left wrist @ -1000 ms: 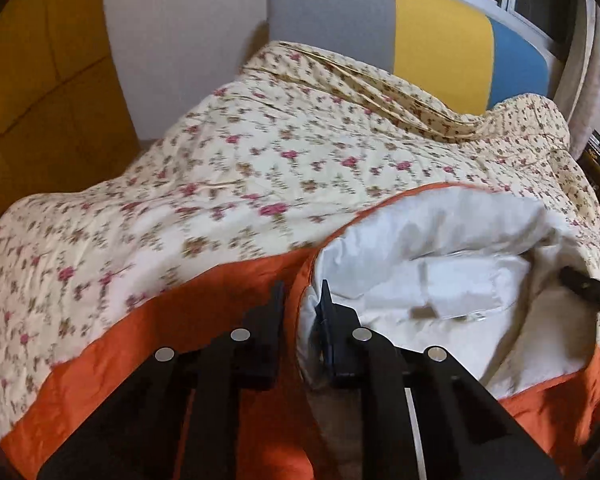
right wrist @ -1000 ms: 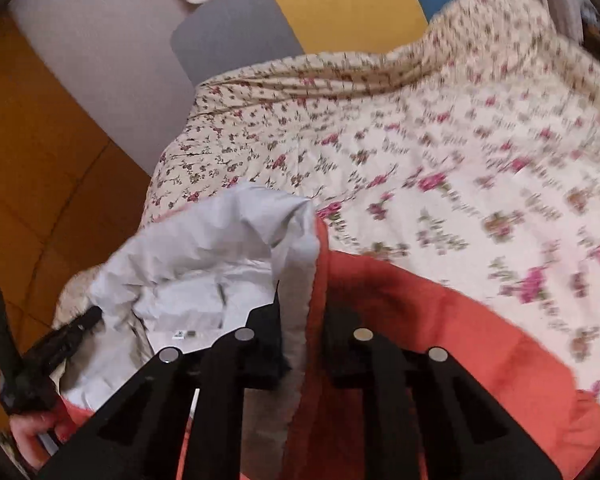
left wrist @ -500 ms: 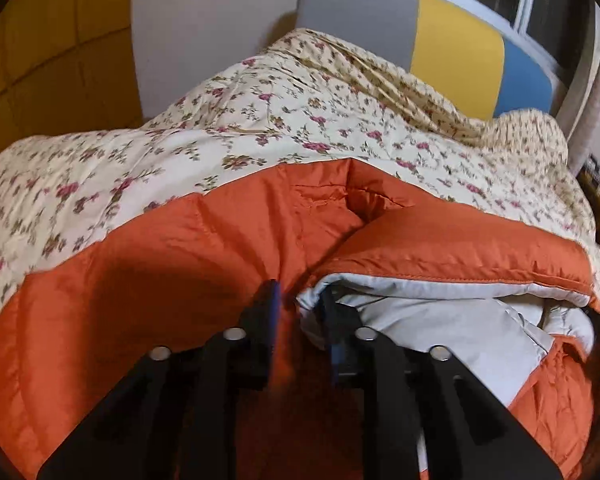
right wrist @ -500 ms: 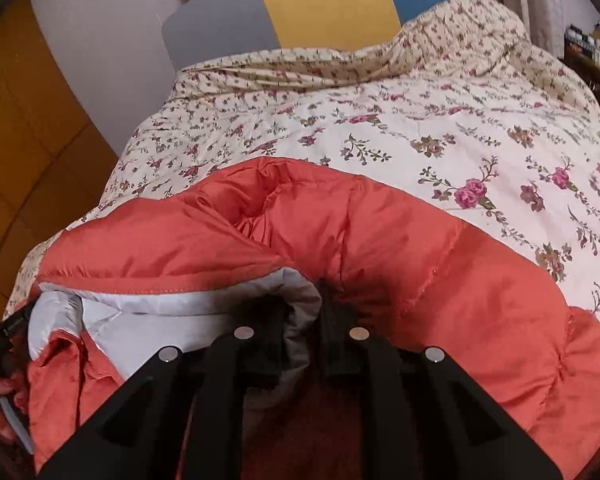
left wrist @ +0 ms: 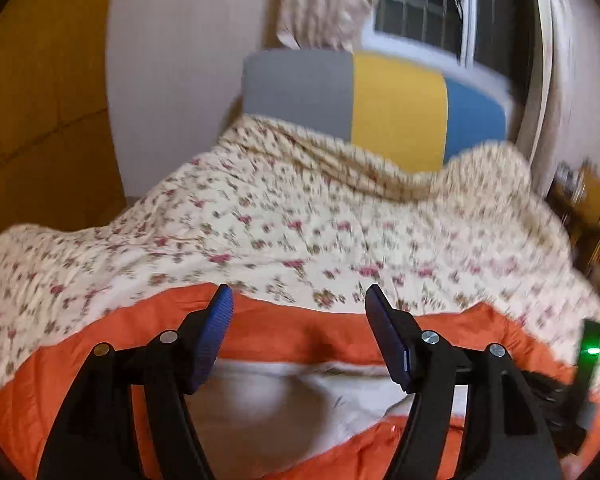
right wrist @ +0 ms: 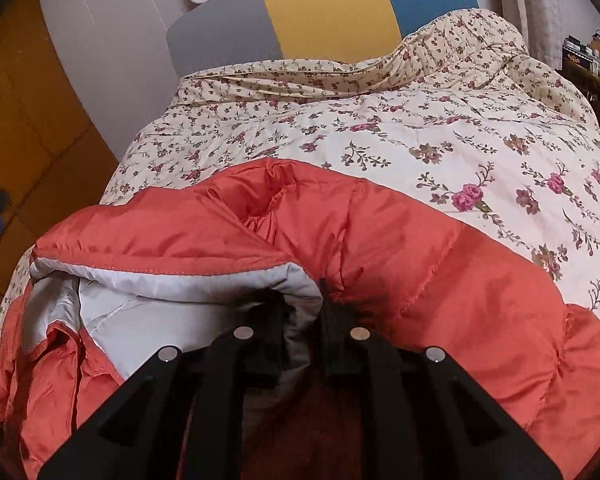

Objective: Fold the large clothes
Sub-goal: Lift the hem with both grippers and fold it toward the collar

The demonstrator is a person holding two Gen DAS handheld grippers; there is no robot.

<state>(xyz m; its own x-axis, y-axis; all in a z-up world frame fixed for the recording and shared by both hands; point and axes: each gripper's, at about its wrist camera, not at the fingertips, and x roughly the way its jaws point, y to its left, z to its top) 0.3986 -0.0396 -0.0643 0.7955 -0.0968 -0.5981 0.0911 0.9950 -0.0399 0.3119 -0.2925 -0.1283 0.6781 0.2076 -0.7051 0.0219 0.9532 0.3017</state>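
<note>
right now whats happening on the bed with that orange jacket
A person with a gripper in each hand is folding an orange puffer jacket on a bed covered by a floral quilt. The right gripper is shut on the jacket's edge, where the pale lining shows. The left gripper has just been opening and now stands open above the jacket with nothing between its jaws. One flap is folded over, and the fold isn't finished.
</note>
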